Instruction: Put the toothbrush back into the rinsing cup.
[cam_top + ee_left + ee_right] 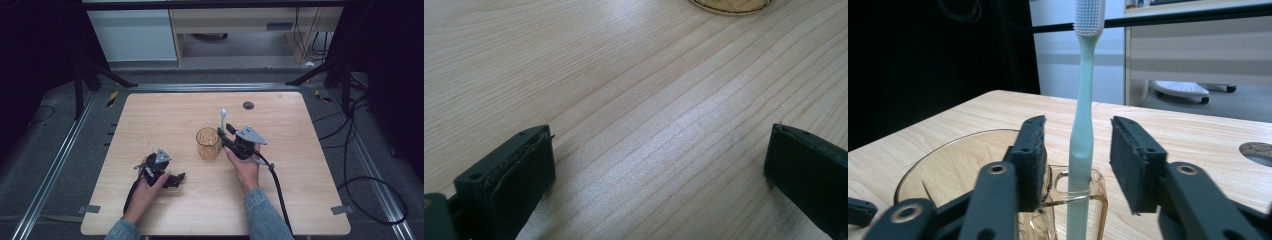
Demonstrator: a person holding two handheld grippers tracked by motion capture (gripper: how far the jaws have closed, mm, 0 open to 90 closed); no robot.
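— Toothbrush: how many were on the table, and where did it stand?

— One only, pale mint with white bristles at the top. It stood upright between the two black jaws of the right gripper, with a gap on either side of its handle, so neither pad pressed on it. Its lower end passed down through the handle loop of the one amber glass cup, which sat just below and to the left of those jaws.

— So the right jaws were not pinching it?

— No, they were parted around it, touching nothing. In the high view the right gripper lay at the cup's right side, one hand behind it.

— And the other gripper?

— One more, the left gripper, well apart from the cup, low on the wooden table. Its own view showed its two jaws spread wide with bare wood between them and the cup's base far ahead, beyond the jaws.

— Anything else counted?

— One round dark grommet in the tabletop, beyond the right jaws, and two cables, one trailing from each gripper.
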